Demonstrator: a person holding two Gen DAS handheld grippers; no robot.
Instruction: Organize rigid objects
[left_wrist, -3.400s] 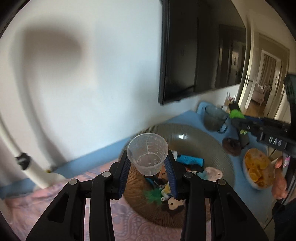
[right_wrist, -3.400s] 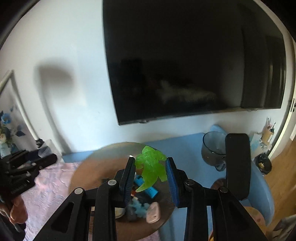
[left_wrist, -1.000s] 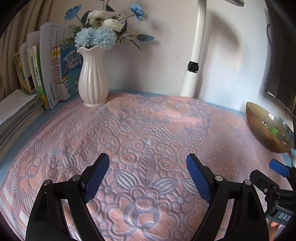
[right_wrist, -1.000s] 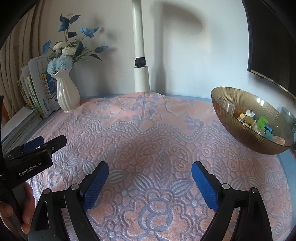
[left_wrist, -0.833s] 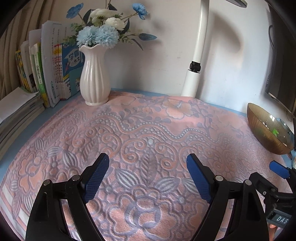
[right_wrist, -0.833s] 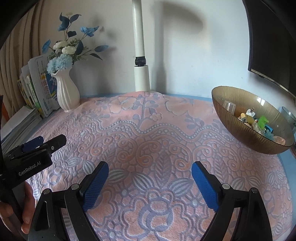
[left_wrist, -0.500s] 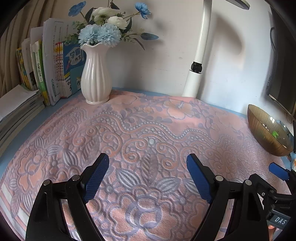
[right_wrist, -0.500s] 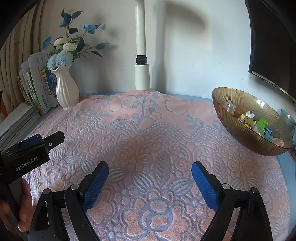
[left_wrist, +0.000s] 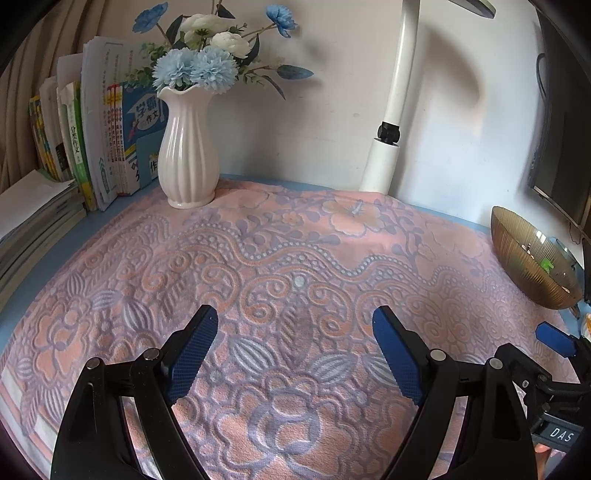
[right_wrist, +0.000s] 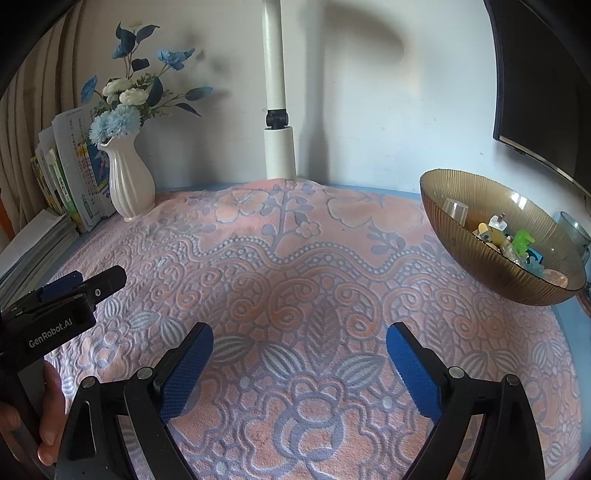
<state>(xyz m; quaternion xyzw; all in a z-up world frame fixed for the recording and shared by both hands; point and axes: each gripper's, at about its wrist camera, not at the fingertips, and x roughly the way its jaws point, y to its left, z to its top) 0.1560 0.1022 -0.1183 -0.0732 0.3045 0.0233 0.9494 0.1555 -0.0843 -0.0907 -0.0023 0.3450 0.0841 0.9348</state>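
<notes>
Pink terry cloth (right_wrist: 280, 258), patterned in lavender flowers, covers the table and lies bare under both grippers. Farthest left of the amber glass bowl (right_wrist: 480, 273), against the wall, stands a row of books (left_wrist: 107, 136), then the white ribbed vase (left_wrist: 188, 147) of blue and white flowers, then the white lamp post (right_wrist: 279, 147).

A few seconds back the left gripper (left_wrist: 293, 354) pinched a clear measuring cup (right_wrist: 456, 210) above the bowl, and the right gripper (right_wrist: 299, 369) pinched a green toy dinosaur (right_wrist: 524, 242) there. Now both pieces lie inside the bowl, the cup near its far left wall and the dinosaur among the small toys toward its right. Both grippers have come away to the left of the bowl and hover over the open cloth.

The left gripper's jaws stand spread wide with nothing between them. The right gripper's jaws are opening a little further, and nothing lies between them either.

No loose rigid piece shows on the cloth left of the bowl. So the gathering looks finished, or very nearly so, with the hands resting in a neutral spot.
</notes>
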